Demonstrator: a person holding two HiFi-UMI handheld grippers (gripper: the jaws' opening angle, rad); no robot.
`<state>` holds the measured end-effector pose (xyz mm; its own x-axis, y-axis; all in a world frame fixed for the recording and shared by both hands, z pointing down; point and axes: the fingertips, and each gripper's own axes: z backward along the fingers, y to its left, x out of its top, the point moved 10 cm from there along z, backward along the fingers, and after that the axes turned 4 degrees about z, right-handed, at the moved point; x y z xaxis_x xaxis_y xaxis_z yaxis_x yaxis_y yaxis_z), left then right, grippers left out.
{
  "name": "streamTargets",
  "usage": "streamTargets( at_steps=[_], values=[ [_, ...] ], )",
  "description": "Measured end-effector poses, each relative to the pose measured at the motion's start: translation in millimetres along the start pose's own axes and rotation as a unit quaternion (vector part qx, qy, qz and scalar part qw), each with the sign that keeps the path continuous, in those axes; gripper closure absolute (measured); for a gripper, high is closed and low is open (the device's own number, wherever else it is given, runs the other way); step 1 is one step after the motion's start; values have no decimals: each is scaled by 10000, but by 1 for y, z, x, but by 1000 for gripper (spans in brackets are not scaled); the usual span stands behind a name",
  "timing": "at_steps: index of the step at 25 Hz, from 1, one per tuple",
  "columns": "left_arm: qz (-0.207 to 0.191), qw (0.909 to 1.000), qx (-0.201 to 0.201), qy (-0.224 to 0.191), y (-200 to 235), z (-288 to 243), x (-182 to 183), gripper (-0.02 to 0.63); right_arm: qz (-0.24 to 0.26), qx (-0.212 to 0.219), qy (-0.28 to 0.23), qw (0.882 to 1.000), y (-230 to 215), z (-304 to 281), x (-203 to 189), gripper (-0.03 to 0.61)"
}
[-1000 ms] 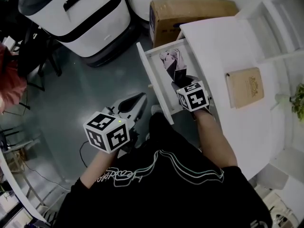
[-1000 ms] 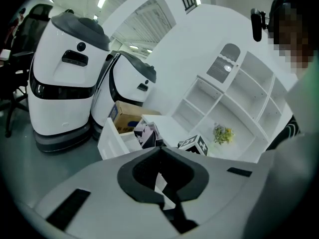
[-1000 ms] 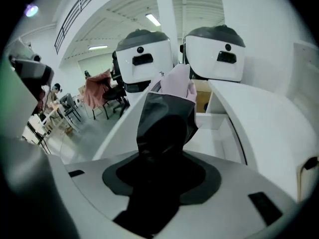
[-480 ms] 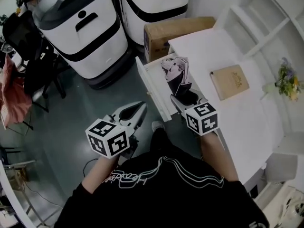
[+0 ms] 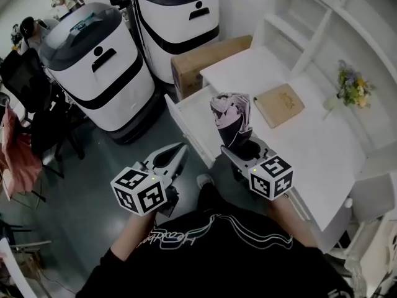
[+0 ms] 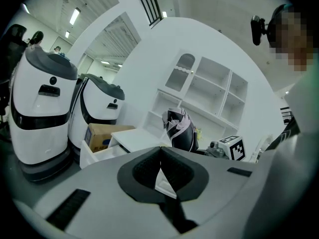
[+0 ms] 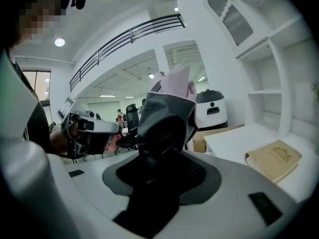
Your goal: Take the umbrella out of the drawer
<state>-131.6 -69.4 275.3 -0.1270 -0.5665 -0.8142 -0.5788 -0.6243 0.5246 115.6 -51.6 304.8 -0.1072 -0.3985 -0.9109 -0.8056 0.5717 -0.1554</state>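
The folded umbrella [image 5: 231, 118], black with pale pink panels, stands upright above the open white drawer [image 5: 187, 121] of the desk. My right gripper [image 5: 239, 149] is shut on its lower black end; in the right gripper view the umbrella [image 7: 167, 114] fills the gap between the jaws of that gripper [image 7: 158, 167]. My left gripper [image 5: 182, 149] hangs to the left of the drawer front, over the floor, shut with nothing in it [image 6: 160, 150]. From the left gripper view the umbrella [image 6: 179, 130] shows ahead, clear of the drawer.
A tan book [image 5: 278, 104] lies on the white desk top [image 5: 310, 148]. A cardboard box [image 5: 205, 62] and two white-and-black machines [image 5: 99, 73] stand behind the drawer. White shelves and a small flower vase [image 5: 350, 84] are at the right.
The right gripper has risen with the umbrella, lifting it up out of the drawer. The left gripper has also risen and stayed shut. The head view has tilted up.
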Motion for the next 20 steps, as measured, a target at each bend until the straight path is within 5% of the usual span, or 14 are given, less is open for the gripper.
streamTargets(
  at_steps=[20],
  values=[
    [-141,9993,-272,208,-27,-3,-13,594,-81,-222,-243,9994,19,30,-17,371]
  ],
)
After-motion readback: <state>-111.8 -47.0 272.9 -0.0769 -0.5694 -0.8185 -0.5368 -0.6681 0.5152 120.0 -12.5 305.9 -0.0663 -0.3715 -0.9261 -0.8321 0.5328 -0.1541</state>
